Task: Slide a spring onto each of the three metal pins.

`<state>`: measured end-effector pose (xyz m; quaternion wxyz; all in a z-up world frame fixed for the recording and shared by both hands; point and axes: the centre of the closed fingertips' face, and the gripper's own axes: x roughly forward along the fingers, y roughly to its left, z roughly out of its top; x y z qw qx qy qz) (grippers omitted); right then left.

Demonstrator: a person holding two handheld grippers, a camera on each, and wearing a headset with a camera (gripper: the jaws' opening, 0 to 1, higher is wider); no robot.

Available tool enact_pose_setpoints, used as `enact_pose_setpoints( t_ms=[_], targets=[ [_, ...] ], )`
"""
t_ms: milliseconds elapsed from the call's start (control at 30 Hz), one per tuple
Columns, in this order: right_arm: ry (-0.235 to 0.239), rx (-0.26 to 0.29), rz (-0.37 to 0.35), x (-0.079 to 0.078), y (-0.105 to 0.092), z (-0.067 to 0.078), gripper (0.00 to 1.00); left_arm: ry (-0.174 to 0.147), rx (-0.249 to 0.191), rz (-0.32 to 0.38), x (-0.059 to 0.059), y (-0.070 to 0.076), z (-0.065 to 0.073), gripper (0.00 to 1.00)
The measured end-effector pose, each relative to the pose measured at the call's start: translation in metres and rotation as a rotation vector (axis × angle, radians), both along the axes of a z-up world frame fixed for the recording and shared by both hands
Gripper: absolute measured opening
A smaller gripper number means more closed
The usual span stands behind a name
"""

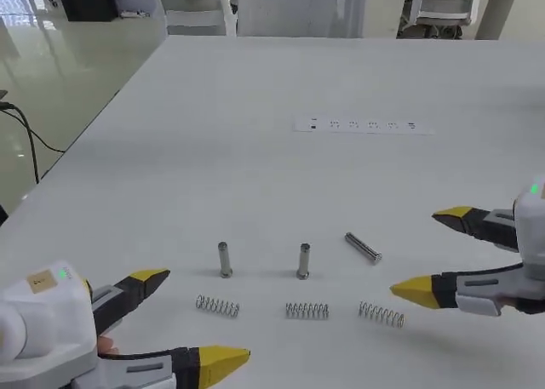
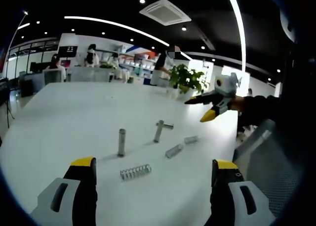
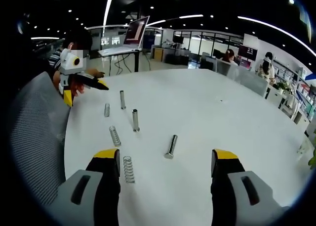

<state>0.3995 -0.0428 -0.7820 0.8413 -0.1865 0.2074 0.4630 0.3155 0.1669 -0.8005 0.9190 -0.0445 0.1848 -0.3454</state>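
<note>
Two metal pins (image 1: pixel 224 259) (image 1: pixel 304 260) stand upright on the white table (image 1: pixel 255 151). A third pin (image 1: pixel 364 247) lies flat to their right. Three springs (image 1: pixel 217 306) (image 1: pixel 306 310) (image 1: pixel 381 314) lie in a row just in front of the pins. My left gripper (image 1: pixel 192 317) is open at the near left, level with the left spring and holding nothing. My right gripper (image 1: pixel 423 251) is open at the right, beside the lying pin and the right spring. In the left gripper view the nearest spring (image 2: pixel 135 171) lies ahead between the jaws. In the right gripper view the lying pin (image 3: pixel 171 146) is ahead, with a spring (image 3: pixel 128 169) by the left jaw.
A flush socket strip (image 1: pixel 362 125) sits in the table further back. Grey chairs (image 1: pixel 298 10) stand at the far edge. The table's left edge (image 1: pixel 94 125) runs diagonally, with floor and a cable beyond. A plant (image 2: pixel 185 77) and people sit in the background.
</note>
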Motion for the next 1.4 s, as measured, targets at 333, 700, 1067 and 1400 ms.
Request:
enact_pose_setpoints(
  t_ms=[333,700,1067,1400],
  targets=[
    [-0.028,-0.026,0.016,0.019,0.021,0.005,0.71,-0.003,-0.003,0.007,0.000,0.001,0.001,0.93],
    [-0.031,-0.069,0.028,0.034,0.038,0.005,0.70,0.002,0.001,0.002,0.000,0.000,0.000,0.93],
    [-0.017,-0.120,0.011,0.048,0.049,-0.007,0.66,0.001,0.000,0.005,-0.001,-0.001,0.001,0.93],
    [0.018,-0.160,-0.016,0.061,0.053,-0.020,0.61,0.001,-0.001,0.007,0.000,0.000,0.001,0.93]
  ],
)
